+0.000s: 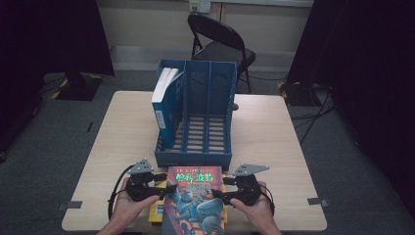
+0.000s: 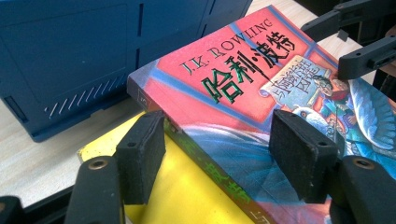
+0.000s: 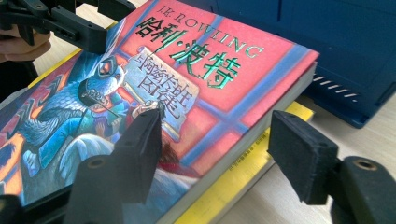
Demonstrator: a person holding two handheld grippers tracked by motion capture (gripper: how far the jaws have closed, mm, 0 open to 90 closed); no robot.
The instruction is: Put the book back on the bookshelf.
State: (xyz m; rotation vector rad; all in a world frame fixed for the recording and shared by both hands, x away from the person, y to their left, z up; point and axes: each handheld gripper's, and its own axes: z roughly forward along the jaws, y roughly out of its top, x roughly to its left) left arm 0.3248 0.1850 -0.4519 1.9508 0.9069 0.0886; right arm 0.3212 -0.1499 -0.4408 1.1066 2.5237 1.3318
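The red and blue illustrated paperback book (image 1: 195, 200) sits at the bottom centre of the high view, lying on a flat yellow book (image 2: 187, 186) on the pale wooden table (image 1: 274, 142). Your left tongs (image 1: 169, 188) straddle its left edge, jaws wide, not pinching. Your right tongs (image 1: 219, 194) do the same on the right edge. The blue plastic file rack (image 1: 195, 112) stands just above it.

The red and blue illustrated paperback book (image 1: 195, 200) runs off the bottom edge of the high view, so its lower end is cut away. It covers most of the flat yellow book (image 2: 187, 191) beneath, leaving a strip bare on each side. The print on the upright blue-spined book (image 1: 161, 110) in the blue plastic file rack (image 1: 215, 88) is too small to read.
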